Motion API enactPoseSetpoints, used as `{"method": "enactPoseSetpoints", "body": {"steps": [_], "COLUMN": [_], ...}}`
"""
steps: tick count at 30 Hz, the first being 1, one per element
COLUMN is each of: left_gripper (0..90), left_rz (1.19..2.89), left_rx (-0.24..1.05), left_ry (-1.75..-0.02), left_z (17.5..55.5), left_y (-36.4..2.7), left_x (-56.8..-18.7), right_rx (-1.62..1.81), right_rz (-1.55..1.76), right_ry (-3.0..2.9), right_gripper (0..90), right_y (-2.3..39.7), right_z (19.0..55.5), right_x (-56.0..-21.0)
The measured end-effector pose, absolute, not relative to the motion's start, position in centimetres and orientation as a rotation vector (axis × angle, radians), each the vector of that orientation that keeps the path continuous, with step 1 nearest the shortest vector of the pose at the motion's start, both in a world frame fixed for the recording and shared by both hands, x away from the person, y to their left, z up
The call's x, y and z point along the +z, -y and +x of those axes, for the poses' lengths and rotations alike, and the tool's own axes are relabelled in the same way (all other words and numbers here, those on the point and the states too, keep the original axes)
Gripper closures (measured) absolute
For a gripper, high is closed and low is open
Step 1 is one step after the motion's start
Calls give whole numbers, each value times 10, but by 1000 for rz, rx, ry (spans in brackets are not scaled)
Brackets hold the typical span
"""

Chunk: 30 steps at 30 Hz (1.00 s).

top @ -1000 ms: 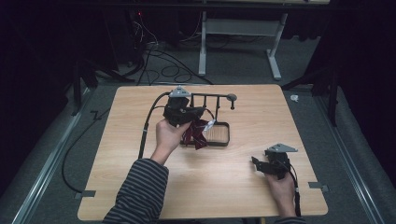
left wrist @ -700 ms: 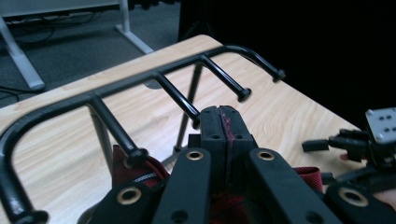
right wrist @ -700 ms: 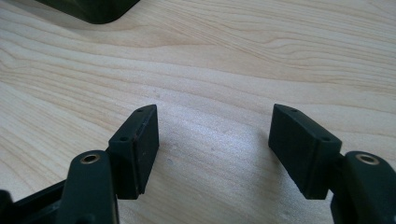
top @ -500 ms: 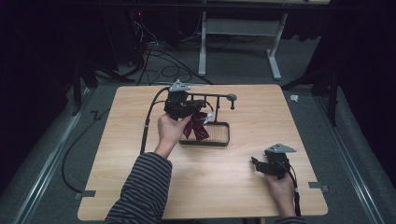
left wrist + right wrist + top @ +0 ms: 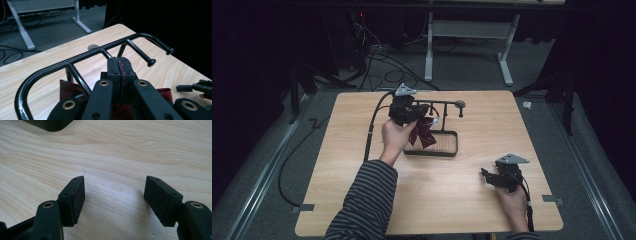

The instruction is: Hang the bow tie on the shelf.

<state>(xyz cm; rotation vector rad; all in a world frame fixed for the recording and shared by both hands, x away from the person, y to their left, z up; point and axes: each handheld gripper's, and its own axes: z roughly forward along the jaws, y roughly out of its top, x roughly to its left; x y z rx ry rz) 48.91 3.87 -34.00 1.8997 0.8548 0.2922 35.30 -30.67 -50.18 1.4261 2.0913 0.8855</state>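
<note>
One black tray-based rack (image 5: 447, 150) at table (image 5: 362, 200) centre; tray interior partly hidden by dark red cloth (image 5: 422, 134) hanging over it. Black top rail with pegs (image 5: 140, 50) runs just beyond the left gripper (image 5: 408, 111), close to the fingertips. Left jaws pressed together, pinching the red cloth. Right gripper (image 5: 113, 195) well apart, low over bare wood, jaws spread, holding nothing.

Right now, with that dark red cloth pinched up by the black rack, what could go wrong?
The left gripper holds the red cloth by a thin edge only, so it might slip out before it hangs on the rack.
The rack looks light, and nothing steadies it: the right gripper rests open, apart from it, so a snag could tip or drag it.
</note>
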Motion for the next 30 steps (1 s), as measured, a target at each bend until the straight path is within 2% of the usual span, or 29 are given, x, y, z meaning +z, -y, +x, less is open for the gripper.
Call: {"method": "enactPoseSetpoints", "body": {"steps": [16,24,25,30], "left_gripper": [852,790,760,742], "left_rz": [1907,1917,1916,1924], "left_rx": [293,298,290,289], "left_ry": [-859,-824,-825,-819], "left_z": [490,479,478,473], "left_y": [-39,-43,-44,-49], "left_x": [-341,-335,-335,-333], "right_rx": [891,893,895,894], "right_rz": [1430,1430,1430,1431], "right_ry": [-2090,-2089,-2089,-2089], "right_gripper": [346,345,345,346], "right_y": [307,307,307,307], "right_z": [353,353,353,353], "right_x": [-502,-502,-502,-502]}}
